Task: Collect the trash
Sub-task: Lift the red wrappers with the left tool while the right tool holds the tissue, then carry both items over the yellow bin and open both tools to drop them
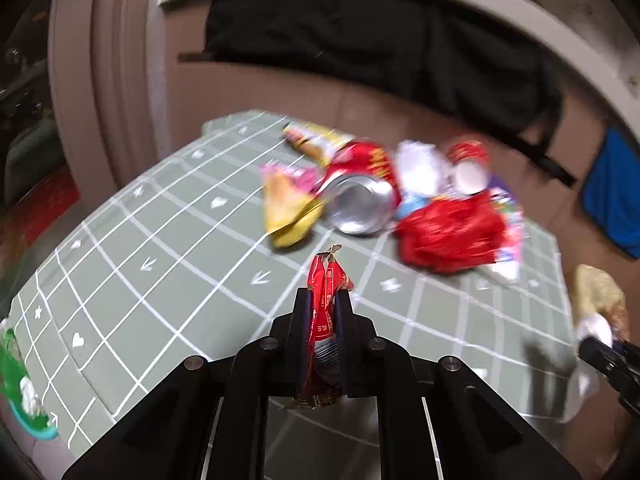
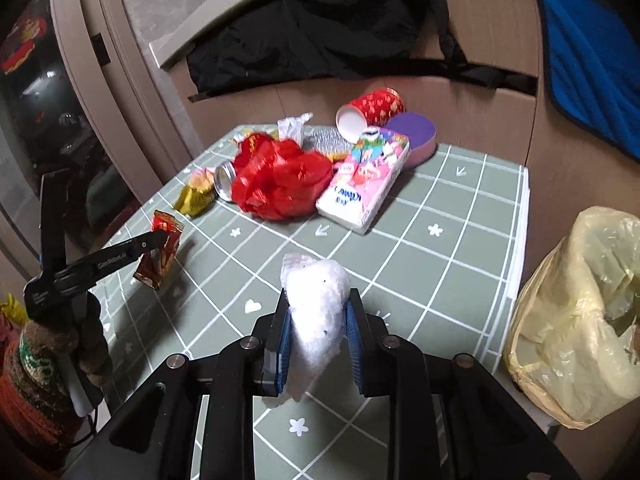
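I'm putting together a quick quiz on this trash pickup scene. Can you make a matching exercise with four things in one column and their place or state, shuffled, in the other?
Things:
1. red snack wrapper
2. white tissue wad
3. yellow plastic bag
4. drink can

Places or states:
A. open, beside the table's right edge
B. lying on its side next to the red plastic bag
C. clamped in the left hand-held gripper
D. clamped in the right hand-held gripper

Pairs: 1-C, 2-D, 3-A, 4-B
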Available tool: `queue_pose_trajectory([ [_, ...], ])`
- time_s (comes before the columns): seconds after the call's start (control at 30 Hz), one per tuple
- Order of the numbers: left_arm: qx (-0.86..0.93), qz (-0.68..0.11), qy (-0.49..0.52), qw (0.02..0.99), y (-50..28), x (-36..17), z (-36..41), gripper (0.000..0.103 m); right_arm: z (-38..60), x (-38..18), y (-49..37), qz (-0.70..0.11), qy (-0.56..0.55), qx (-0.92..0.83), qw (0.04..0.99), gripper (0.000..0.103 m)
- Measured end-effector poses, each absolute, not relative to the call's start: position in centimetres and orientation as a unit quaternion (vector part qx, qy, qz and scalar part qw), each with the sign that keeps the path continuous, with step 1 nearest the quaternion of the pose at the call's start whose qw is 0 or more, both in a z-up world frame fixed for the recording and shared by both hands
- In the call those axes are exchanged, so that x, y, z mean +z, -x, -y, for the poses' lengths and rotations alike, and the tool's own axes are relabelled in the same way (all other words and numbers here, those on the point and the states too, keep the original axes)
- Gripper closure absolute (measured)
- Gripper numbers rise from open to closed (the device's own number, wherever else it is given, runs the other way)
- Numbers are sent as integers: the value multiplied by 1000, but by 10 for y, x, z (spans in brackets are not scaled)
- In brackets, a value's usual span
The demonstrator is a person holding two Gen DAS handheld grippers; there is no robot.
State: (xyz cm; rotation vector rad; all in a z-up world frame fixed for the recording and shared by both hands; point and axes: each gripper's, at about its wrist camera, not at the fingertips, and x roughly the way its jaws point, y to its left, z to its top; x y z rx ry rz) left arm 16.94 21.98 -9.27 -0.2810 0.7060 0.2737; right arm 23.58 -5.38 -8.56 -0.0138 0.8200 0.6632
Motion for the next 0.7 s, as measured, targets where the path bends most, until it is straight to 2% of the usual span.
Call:
queue_pose_trajectory([
  [0.33,2,-246,133,960,-147,-15,-145,91,93,-25,-211,-317,16,299,900,79],
  [0.7,-143,-198,76,967,-205,47,-6,91,220,45,-216,-224,-5,198,954,79],
])
